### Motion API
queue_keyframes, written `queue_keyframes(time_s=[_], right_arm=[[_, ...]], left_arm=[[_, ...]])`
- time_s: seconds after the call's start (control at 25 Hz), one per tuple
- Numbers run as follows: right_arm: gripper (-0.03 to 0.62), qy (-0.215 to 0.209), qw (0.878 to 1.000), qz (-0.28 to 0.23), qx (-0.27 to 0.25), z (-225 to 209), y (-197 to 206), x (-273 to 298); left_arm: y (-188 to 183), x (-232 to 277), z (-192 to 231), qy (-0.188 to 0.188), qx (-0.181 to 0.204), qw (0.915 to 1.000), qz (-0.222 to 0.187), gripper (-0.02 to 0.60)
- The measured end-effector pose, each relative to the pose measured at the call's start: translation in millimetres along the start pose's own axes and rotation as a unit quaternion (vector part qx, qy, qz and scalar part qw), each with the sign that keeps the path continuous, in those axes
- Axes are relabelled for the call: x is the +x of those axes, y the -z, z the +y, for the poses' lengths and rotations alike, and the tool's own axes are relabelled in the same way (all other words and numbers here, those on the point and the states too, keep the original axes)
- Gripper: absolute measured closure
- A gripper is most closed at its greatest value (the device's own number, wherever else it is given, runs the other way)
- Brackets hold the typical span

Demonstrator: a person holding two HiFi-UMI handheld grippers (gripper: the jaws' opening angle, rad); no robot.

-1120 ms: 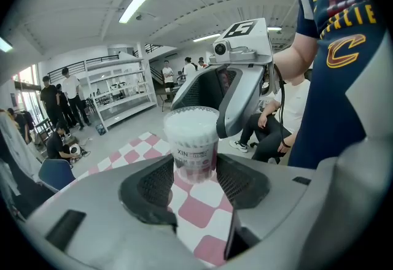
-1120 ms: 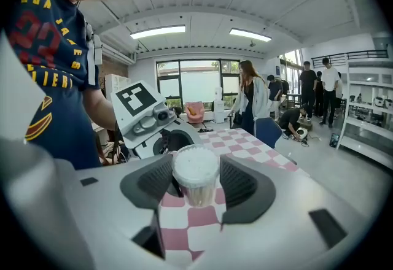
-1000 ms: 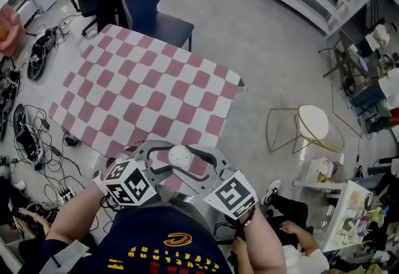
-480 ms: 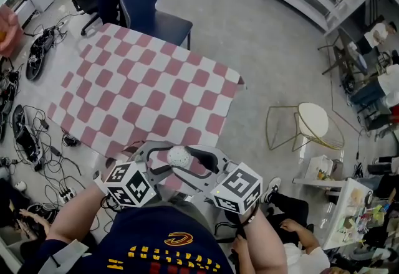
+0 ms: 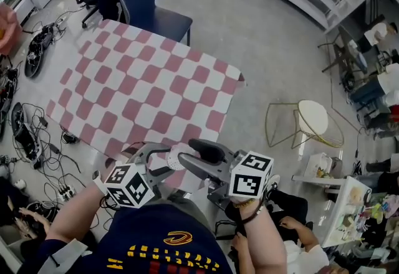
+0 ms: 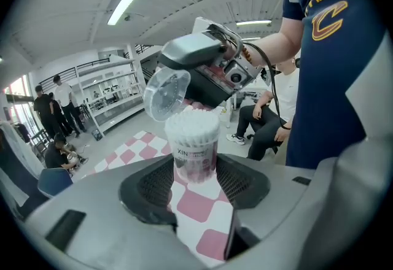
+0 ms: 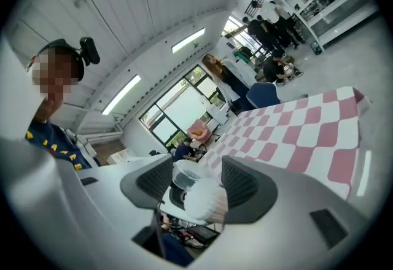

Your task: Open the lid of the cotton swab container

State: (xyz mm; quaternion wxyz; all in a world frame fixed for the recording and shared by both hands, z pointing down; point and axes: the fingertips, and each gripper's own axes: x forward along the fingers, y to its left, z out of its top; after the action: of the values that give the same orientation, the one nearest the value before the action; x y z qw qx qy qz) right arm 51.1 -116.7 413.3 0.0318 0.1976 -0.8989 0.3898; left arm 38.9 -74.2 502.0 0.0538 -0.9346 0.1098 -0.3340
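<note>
In the left gripper view the cotton swab container (image 6: 195, 143) stands upright between the pads of my left gripper (image 6: 195, 170), which is shut on its clear body. Its top is uncovered and shows the white swab tips. The clear round lid (image 6: 164, 96) hangs tilted just above and left of it. In the right gripper view the lid (image 7: 183, 178) sits between the pads of my right gripper (image 7: 195, 188), which is shut on it. The head view shows the container (image 5: 176, 159) in front of my chest, the left gripper (image 5: 161, 165) and right gripper (image 5: 199, 162) on either side.
A table with a pink and white checkered cloth (image 5: 143, 80) lies ahead, a blue chair (image 5: 146, 8) at its far side. Cables (image 5: 25, 136) litter the floor to the left. A round stool (image 5: 312, 123) stands at the right, and a seated person (image 6: 261, 131) is nearby.
My right gripper has swung to the right and turned, and the lid has come off the container with it. The left gripper has held the container still.
</note>
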Motion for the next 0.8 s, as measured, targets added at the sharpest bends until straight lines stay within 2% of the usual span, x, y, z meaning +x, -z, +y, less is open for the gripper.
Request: queue_keyframes(time_s=[0.08, 0.24, 0.44, 0.52, 0.68, 0.8], right_arm=[[0.349, 0.021, 0.999, -0.024, -0.003, -7.7, -12.0, -3.3], [0.350, 0.057, 0.997, -0.037, -0.026, -20.2, -23.1, -6.6], [0.350, 0.078, 0.995, -0.059, -0.003, -39.3, -29.4, -7.7], [0.350, 0.081, 0.994, -0.078, 0.009, -42.4, -31.6, -10.6], [0.350, 0.060, 0.988, -0.137, 0.042, -35.8, -46.2, -23.8], [0.350, 0.067, 0.984, -0.163, 0.040, -32.9, -57.8, -37.5]], left_arm=[[1.4, 1.2, -4.7, 0.007, -0.001, 1.0000, 0.000, 0.360], [1.4, 2.6, -14.8, 0.015, -0.008, 0.9998, -0.005, 0.360], [-1.0, 2.9, -18.1, 0.019, -0.020, 0.9996, -0.012, 0.360], [-1.8, 3.5, -19.2, 0.019, -0.026, 0.9994, -0.015, 0.360], [0.3, 4.2, -14.9, 0.016, -0.058, 0.9978, -0.028, 0.359], [3.5, 4.4, -7.1, 0.007, -0.084, 0.9958, -0.035, 0.359]])
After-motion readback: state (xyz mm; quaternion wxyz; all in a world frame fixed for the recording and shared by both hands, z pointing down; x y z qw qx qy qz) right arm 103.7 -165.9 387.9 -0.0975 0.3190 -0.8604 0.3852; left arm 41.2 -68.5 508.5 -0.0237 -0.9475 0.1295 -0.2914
